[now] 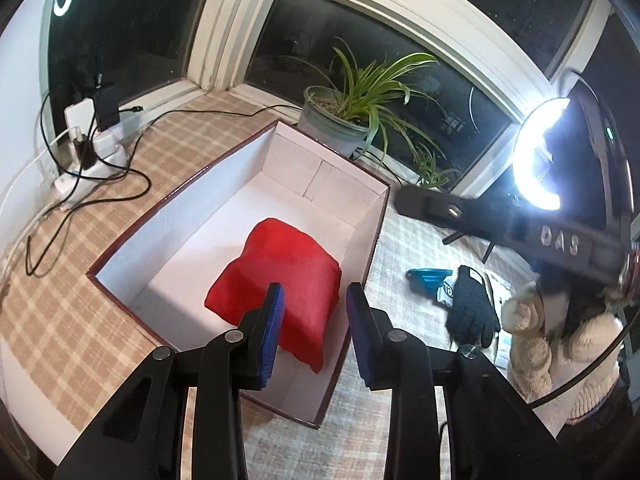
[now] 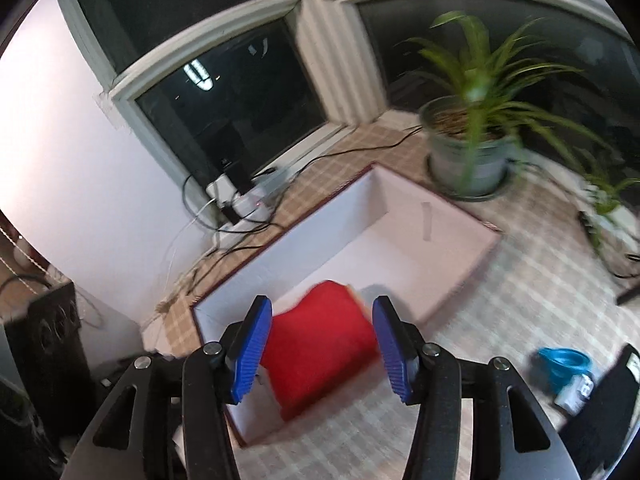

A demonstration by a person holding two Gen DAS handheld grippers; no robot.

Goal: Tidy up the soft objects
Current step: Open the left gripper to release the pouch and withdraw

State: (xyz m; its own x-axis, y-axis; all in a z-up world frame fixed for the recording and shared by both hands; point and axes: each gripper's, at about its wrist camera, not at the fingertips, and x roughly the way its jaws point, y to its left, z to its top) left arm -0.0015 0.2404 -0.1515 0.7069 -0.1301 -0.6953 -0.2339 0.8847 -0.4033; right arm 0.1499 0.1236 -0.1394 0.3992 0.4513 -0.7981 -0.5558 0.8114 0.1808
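Red cushion (image 1: pixel 280 280) lies inside white-lined box (image 1: pixel 132 248), toward near end, on box floor. Left gripper (image 1: pixel 314 294) hangs above it — blue pads apart, nothing between them, no contact. Right gripper (image 2: pixel 320 312) also over box, jaws parted, cushion seen through gap below, pads not pressing it; view blurred. Black glove (image 1: pixel 472 304) on plaid cloth (image 1: pixel 72 312) right of box, just beside blue cup (image 1: pixel 430 278). Plush toy (image 1: pixel 532 344) near right edge. Potted plant (image 1: pixel 340 120) behind box.

Ring light (image 1: pixel 538 152) glare, right view blurred (fisheye)
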